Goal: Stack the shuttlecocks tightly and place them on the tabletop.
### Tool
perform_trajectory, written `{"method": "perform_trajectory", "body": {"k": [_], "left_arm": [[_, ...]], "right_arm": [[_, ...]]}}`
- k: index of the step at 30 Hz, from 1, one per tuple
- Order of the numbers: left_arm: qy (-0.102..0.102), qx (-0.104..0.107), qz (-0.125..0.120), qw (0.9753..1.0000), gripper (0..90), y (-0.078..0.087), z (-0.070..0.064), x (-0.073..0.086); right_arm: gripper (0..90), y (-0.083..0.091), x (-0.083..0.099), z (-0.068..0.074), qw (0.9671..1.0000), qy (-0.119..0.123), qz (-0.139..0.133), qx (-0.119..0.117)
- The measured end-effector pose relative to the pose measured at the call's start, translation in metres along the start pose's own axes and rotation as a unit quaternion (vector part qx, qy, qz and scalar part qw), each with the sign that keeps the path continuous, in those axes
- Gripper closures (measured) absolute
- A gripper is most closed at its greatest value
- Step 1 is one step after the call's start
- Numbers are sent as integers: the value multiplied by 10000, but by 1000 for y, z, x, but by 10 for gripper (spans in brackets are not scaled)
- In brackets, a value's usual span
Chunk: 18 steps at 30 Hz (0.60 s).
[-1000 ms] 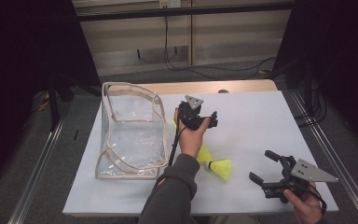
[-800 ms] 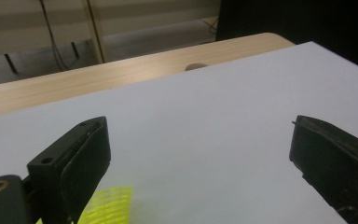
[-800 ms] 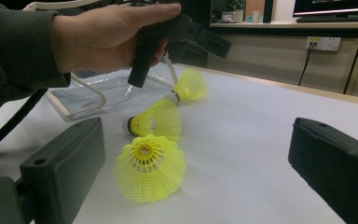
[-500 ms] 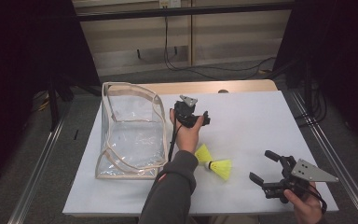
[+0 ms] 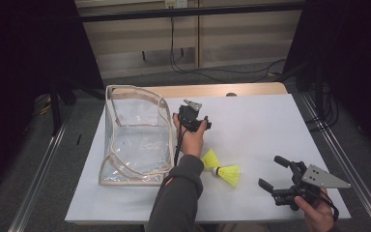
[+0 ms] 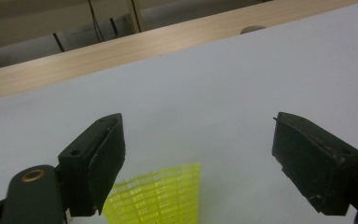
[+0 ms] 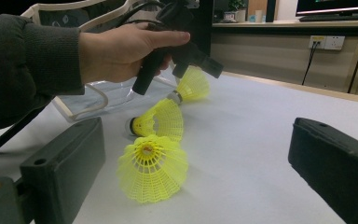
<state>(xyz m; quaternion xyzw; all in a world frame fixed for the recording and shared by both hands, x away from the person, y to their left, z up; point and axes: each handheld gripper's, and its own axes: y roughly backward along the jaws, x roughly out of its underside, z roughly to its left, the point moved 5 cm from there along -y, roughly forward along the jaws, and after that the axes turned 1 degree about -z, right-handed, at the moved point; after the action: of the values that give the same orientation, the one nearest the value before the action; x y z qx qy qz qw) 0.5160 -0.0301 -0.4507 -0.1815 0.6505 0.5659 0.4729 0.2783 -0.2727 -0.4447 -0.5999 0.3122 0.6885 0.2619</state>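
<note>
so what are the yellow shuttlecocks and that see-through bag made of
The shuttlecocks look like moulded plastic: a bright yellow, slightly translucent skirt in an open lattice, not feathers. The bag seems to be clear soft vinyl, glossy with reflections and creases, edged in a beige trim that may be fabric; that part is hard to tell.

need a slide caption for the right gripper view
Between the open right gripper, three yellow shuttlecocks lie on the white table; beyond them, the person's hand holds the left gripper.
</note>
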Motion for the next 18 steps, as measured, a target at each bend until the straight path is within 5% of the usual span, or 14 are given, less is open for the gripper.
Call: {"method": "perform_trajectory", "body": {"k": [7,18], "left_arm": [[141,-265,313,9991,313,0,8,6],[106,-68,555,9984,519,-2,6,12]], "right_arm": [[34,0,0,1,10000,-4,-8,-17],[36,0,0,0,10000,-7,-13,-26]]}}
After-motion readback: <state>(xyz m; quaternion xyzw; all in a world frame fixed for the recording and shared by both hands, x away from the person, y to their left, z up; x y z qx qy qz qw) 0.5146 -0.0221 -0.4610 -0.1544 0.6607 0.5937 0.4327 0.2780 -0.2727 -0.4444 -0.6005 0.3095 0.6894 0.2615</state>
